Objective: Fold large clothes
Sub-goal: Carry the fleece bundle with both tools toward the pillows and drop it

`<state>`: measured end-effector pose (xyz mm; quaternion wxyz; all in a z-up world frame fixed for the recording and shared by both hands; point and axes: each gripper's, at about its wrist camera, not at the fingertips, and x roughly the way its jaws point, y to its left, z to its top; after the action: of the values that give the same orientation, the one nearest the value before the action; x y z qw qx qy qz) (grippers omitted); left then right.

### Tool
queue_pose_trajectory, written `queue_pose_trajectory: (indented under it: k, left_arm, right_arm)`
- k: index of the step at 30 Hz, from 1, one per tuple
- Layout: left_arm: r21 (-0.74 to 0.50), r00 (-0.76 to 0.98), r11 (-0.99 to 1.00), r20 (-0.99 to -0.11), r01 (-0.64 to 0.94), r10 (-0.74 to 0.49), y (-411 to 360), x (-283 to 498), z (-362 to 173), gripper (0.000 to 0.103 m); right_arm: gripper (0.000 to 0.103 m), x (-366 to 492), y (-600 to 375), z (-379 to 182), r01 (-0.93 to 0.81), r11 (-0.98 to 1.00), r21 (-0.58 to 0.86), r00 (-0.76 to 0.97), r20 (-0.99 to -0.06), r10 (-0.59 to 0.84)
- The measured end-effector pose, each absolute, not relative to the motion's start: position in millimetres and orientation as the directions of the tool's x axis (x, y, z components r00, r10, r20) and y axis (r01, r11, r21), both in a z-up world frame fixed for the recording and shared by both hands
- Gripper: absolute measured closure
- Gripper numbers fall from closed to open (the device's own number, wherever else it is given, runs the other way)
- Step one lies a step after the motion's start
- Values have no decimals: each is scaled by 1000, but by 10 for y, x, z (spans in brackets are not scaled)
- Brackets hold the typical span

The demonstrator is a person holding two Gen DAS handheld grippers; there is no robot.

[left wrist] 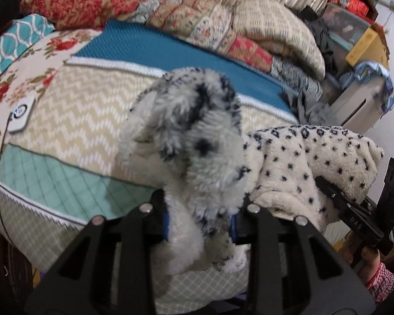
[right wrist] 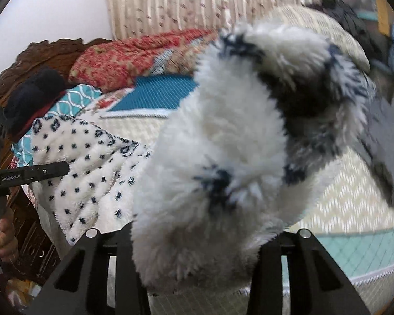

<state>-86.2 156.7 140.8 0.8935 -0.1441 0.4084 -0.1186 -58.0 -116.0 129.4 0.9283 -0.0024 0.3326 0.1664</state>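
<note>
A white fluffy fleece garment [left wrist: 186, 131] with navy dots and diamond marks hangs lifted above the patchwork bed quilt [left wrist: 73, 120]. In the left wrist view my left gripper [left wrist: 199, 210] is shut on a bunched fold of it, and the fabric bulges up between the jaws. The garment stretches right to my right gripper [left wrist: 328, 183], held in a person's hand. In the right wrist view my right gripper [right wrist: 205, 236] is shut on another thick bunch of the fleece [right wrist: 223, 144], which fills most of the frame. My left gripper [right wrist: 60, 169] grips the far spotted edge.
Folded quilts and blankets [left wrist: 223, 26] are piled along the back of the bed. A white device with a black cable [left wrist: 21, 115] lies at the left. A grey cloth [left wrist: 307, 105] and boxes [left wrist: 362, 44] sit at the right. The carved wooden headboard [right wrist: 39, 52] stands behind.
</note>
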Motion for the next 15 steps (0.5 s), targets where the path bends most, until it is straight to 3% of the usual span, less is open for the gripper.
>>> queue_pose_trajectory:
  k: [8,15]
  left_arm:
    - [-348,737,937,-624,33,-258,2116,-277,1818,73]
    - [-263,812,956,-582,-126,-54,2865,779,2087,73]
  right_arm:
    - [38,322,-713,1662,-405,912,70,749,-547,375]
    - [38,1618,265,1843,-478,879,-3,771,-482,417]
